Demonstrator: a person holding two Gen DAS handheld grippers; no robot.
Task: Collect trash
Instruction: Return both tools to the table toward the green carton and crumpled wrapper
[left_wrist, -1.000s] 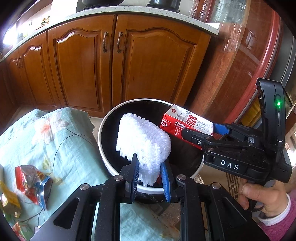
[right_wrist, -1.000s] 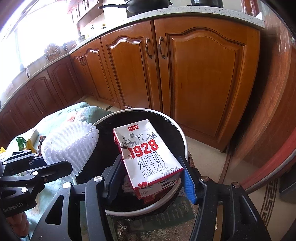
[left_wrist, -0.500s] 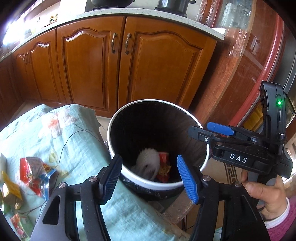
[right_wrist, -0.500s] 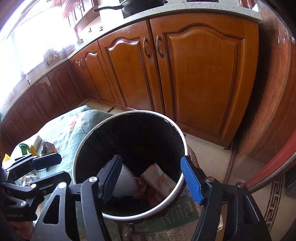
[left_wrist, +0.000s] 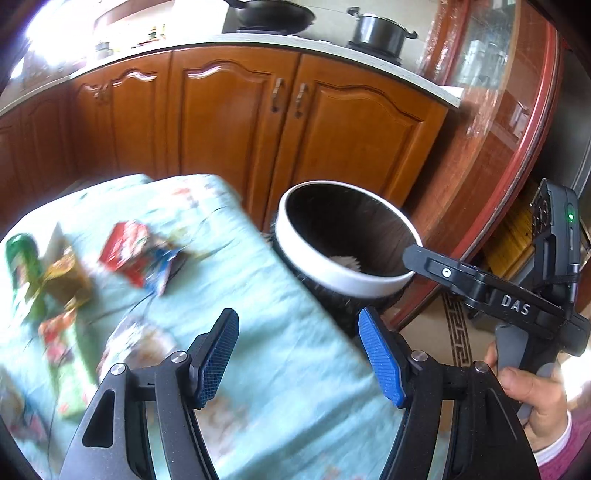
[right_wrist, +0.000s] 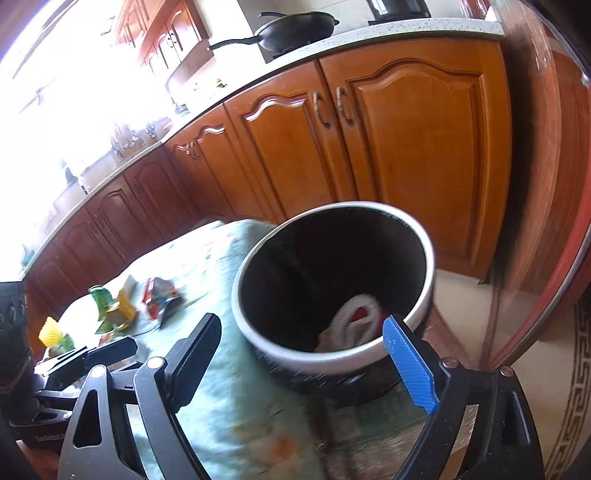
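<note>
The black trash bin with a white rim stands on the floor beside the cloth-covered table. Inside it lie a white foam net and a bit of the red milk carton. My left gripper hangs over the pale green cloth, its jaws opening with nothing between them. My right gripper is at the bin's near rim, jaws opening wide and empty. Blurred trash lies on the cloth: a red wrapper, a green can, a yellow-brown packet.
Wooden kitchen cabinets run behind the bin and table. A dark red curved cabinet edge stands to the right of the bin. A hand holds the right gripper's handle. A green and red box lies near the cloth's left side.
The left gripper let go of the foam net and the right one the milk carton; both fell into the bin. Both jaws opened wider, and the left gripper swung left over the cloth.
</note>
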